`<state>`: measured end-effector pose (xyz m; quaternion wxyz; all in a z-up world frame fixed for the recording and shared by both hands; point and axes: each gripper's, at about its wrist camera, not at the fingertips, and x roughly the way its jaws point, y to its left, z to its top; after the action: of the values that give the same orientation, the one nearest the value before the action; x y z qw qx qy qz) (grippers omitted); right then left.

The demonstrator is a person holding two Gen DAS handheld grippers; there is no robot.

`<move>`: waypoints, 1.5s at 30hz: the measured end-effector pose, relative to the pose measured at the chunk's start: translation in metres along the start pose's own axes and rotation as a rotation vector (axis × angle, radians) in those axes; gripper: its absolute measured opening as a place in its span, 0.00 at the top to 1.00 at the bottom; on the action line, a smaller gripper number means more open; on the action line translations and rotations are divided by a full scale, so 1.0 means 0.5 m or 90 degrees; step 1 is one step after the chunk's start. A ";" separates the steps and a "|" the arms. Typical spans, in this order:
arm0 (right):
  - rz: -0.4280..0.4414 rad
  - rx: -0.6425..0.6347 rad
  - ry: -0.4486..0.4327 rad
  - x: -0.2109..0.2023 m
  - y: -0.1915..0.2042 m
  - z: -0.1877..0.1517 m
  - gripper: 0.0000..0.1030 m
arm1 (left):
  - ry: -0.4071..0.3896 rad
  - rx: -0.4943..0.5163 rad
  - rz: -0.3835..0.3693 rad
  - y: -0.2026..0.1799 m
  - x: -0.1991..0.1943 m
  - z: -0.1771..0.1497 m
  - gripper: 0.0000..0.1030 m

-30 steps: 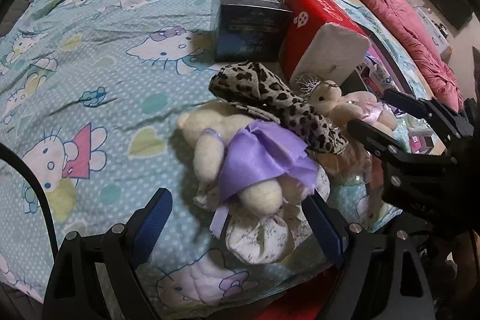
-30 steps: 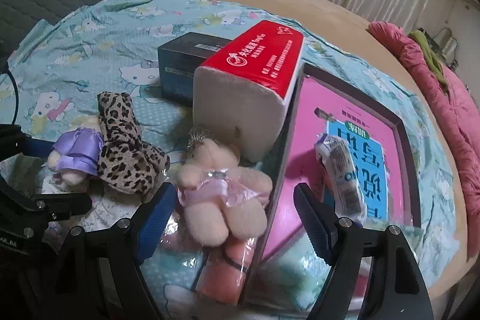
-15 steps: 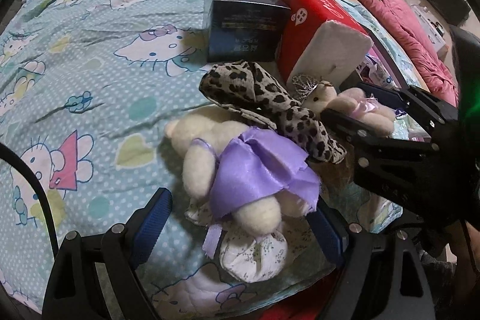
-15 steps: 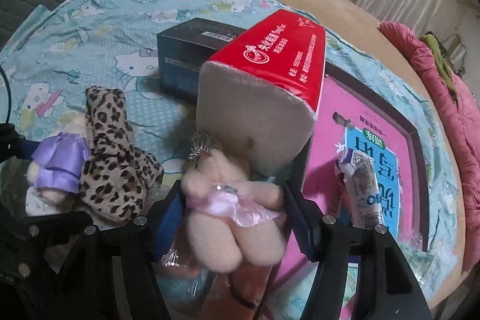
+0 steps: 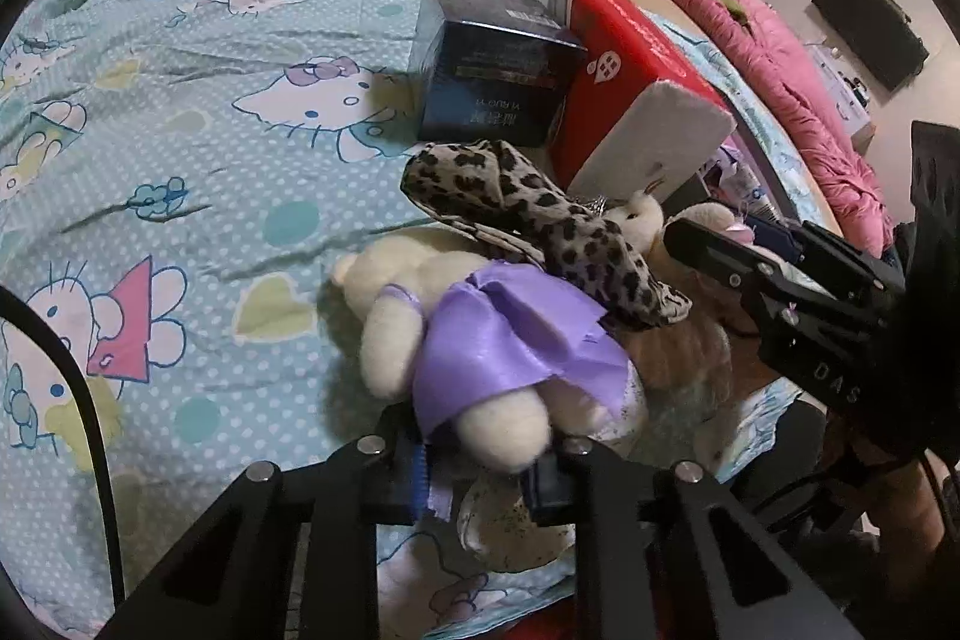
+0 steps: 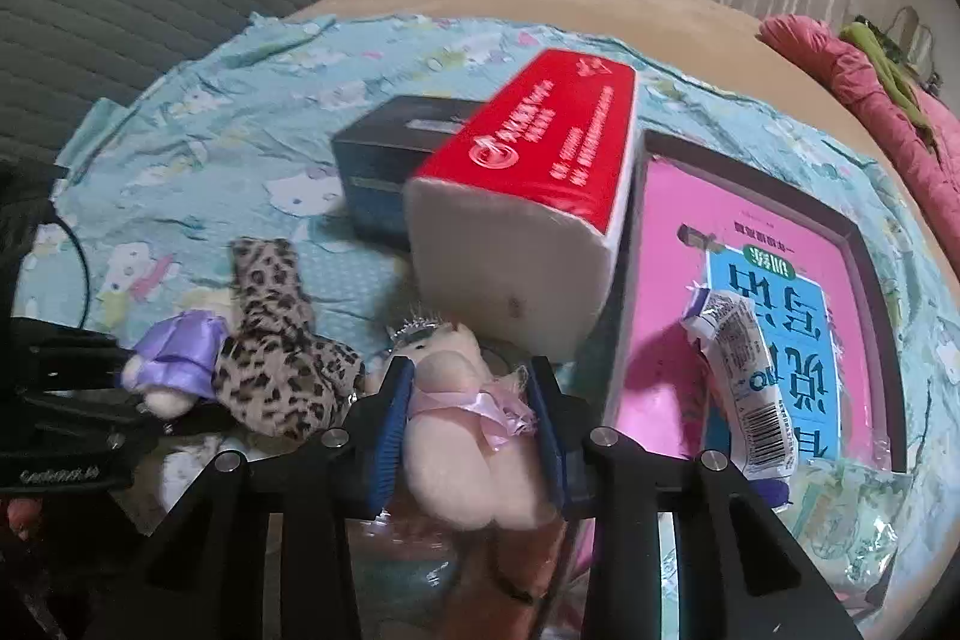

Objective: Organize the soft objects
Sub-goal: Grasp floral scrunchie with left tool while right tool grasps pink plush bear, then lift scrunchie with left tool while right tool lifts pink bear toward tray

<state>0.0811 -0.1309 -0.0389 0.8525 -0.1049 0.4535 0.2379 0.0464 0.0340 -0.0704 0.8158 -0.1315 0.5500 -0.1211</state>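
You are closing your left tool [image 5: 480, 466] on the cream plush bear in the purple satin dress [image 5: 480, 346]; its jaws have just been coming together, and the blue pads [image 5: 420, 472] are now pinching the bear's lower end where it is lying on the cartoon-print bed sheet [image 5: 198, 172]. Your right tool [image 6: 471, 427] has also just been narrowing, and its pads are pressing both sides of the pink-beige plush bear with the pink ribbon [image 6: 462, 424] (its legs are hanging toward the camera). A leopard-print cloth [image 6: 276, 346] is lying between the two bears, draped over the purple one's upper body. Behind them, a red tissue pack [image 6: 540, 196] is leaning against a dark box [image 6: 384, 160], beside a pink-covered book [image 6: 744, 304] carrying a small white packet [image 6: 738, 382].
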 end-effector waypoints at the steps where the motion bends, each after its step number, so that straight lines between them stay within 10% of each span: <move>1: 0.005 -0.001 0.004 0.001 0.003 -0.001 0.62 | 0.000 0.002 -0.001 -0.001 -0.001 -0.001 0.81; 15: 0.026 -0.018 0.045 0.044 0.013 -0.003 0.43 | 0.012 -0.029 -0.036 0.020 0.004 -0.008 0.82; 23: 0.040 -0.008 0.058 0.066 0.012 -0.001 0.51 | 0.015 -0.021 -0.027 0.011 0.010 -0.010 0.80; 45: 0.088 0.068 -0.116 -0.095 -0.032 0.013 0.60 | -0.041 0.026 -0.033 -0.050 -0.061 -0.014 0.89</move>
<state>0.0714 -0.1566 0.0033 0.8760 -0.0058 0.3924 0.2806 0.0274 0.0203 -0.0377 0.8321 -0.1327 0.5173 -0.1496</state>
